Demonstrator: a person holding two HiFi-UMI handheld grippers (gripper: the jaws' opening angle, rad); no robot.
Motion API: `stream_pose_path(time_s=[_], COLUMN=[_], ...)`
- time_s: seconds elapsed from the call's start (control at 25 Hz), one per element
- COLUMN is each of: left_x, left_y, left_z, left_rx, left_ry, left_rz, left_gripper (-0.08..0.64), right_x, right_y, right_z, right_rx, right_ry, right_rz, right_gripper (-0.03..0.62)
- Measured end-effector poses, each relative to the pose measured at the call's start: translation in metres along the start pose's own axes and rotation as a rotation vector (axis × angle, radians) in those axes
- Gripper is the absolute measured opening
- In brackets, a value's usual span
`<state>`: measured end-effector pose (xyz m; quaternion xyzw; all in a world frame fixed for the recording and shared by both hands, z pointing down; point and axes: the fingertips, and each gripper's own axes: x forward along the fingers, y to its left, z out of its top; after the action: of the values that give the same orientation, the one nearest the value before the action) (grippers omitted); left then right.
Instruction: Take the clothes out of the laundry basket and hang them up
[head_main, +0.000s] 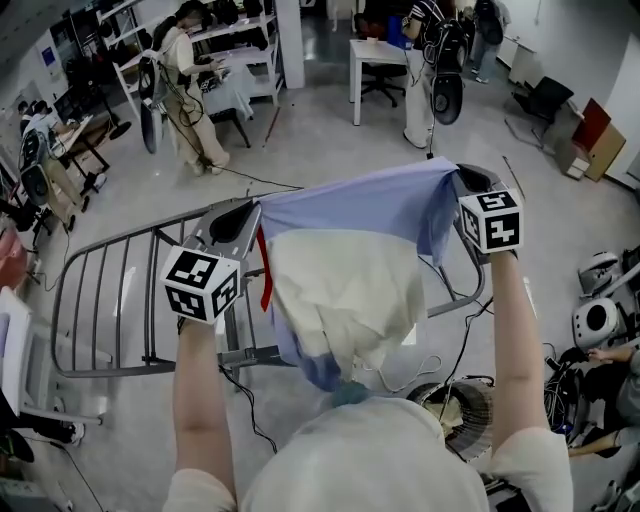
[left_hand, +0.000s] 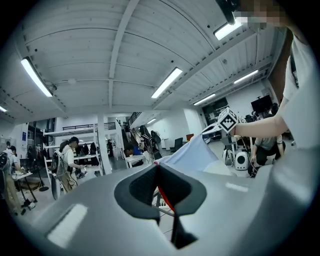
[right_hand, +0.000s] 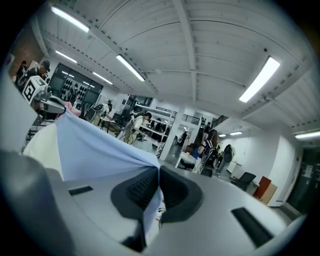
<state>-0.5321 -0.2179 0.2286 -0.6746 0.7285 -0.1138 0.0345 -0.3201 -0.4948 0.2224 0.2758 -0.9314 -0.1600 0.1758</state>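
We are holding a pale-blue fabric garment (head_main: 350, 212) spread wide in the air. Its top edge is stretching taut between the left gripper (head_main: 250, 215) and the right gripper (head_main: 462, 182), and both pairs of jaws are pinching the cloth. A cream panel (head_main: 345, 290) is hanging down its middle and a red strip (head_main: 264, 268) is dangling at the left corner. The garment is hanging over a grey metal-bar drying rack (head_main: 110, 300).

White short sleeves (head_main: 530, 468); both grey grippers (head_main: 256, 213) (head_main: 456, 177) carry black-and-white marker cubes (head_main: 200, 283).

Three cameras, one cloth (head_main: 350, 215).
Head view looks steeply down; both gripper views sit tight behind their jaws, looking near level; all three share it.
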Motion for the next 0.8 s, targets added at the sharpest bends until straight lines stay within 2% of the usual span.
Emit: stream_pose_path(time_s=[0.32, 0.8], left_x=[0.066, 0.142], left_y=[0.037, 0.094], left_z=[-0.019, -0.084], left_rx=[-0.032, -0.085], left_ry=[0.06, 0.207], left_rz=[0.046, 0.179], left_gripper=[0.017, 0.017], right_x=[0.099, 0.243], right_y=[-0.033, -0.029], right_z=[0.029, 0.039], right_rx=[-0.035, -0.041], right_ry=[0.006, 0.016], right_rz=[0.018, 0.062], right_gripper=[0.012, 0.012])
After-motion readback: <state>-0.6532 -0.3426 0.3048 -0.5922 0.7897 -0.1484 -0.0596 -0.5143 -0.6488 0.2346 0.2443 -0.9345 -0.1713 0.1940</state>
